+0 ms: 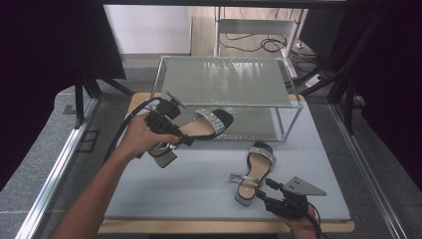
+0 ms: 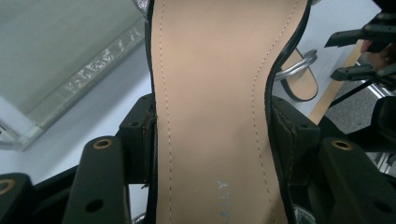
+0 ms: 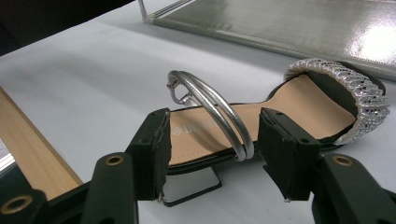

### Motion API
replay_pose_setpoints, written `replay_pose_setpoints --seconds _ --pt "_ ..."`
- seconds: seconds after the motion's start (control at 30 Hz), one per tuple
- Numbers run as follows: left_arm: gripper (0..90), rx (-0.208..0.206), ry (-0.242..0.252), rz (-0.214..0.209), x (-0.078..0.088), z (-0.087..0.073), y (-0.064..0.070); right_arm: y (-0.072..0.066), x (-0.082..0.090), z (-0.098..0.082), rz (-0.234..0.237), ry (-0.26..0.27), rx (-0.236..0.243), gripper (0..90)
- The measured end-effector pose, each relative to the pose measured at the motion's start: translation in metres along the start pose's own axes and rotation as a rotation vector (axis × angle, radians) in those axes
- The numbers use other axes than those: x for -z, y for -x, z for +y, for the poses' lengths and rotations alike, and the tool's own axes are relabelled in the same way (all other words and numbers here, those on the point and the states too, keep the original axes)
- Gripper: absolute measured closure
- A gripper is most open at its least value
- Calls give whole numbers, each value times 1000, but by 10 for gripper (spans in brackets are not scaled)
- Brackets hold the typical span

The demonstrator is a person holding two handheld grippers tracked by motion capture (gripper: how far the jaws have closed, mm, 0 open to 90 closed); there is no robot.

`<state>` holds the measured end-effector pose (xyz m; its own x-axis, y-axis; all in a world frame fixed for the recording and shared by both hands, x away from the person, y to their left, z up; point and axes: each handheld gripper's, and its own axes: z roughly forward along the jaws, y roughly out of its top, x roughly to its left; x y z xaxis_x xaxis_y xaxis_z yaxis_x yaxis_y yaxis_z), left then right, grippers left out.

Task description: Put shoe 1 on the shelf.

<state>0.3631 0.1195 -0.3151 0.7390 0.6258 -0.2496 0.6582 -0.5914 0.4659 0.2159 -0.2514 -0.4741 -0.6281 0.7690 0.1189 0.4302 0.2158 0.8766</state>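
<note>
A: What's on the left?

B: A black block-heeled sandal (image 1: 199,127) with a tan insole and a glittering silver toe band. It is lifted clear of the grey tabletop (image 1: 199,184), over the left half toward the far edge, its toe pointing at the lower level of the glass shelf rack (image 1: 226,79).

A: And its partner?

B: The second sandal (image 1: 254,172) lies flat on the tabletop, right of centre and near the near edge, toe toward the rack. It has the same silver band, plus a shiny silver ankle strap arching over the heel end.

A: Room to move?

B: The rack stands along the far edge. The middle of the tabletop and its near left corner are bare. A wooden rim shows along the near edge, close behind the lying sandal's heel.

A: The tongs?

B: The left gripper (image 1: 171,134) pinches the raised sandal across its narrow waist; in the left gripper view both pads press on the sole's edges. The right gripper (image 1: 266,191) sits low by the near edge, its jaws spread either side of the second sandal's heel end. In the right gripper view, a gap shows on each side, so it is not gripping.
</note>
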Motion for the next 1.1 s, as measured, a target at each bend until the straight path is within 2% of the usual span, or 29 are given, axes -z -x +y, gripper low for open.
replay_pose_setpoints --seconds 0.1,0.8,0.93,1.1 --pt "424 1 2 -11 2 6 -1 1 0 0 -1 -1 -1 448" --pt "424 22 13 -17 13 43 -8 1 0 0 3 -3 2 448" --pt "424 12 2 -12 17 51 -14 1 -1 -1 2 -2 -1 449" --pt "424 31 15 -25 19 59 -22 1 -1 -1 3 -1 -4 449"
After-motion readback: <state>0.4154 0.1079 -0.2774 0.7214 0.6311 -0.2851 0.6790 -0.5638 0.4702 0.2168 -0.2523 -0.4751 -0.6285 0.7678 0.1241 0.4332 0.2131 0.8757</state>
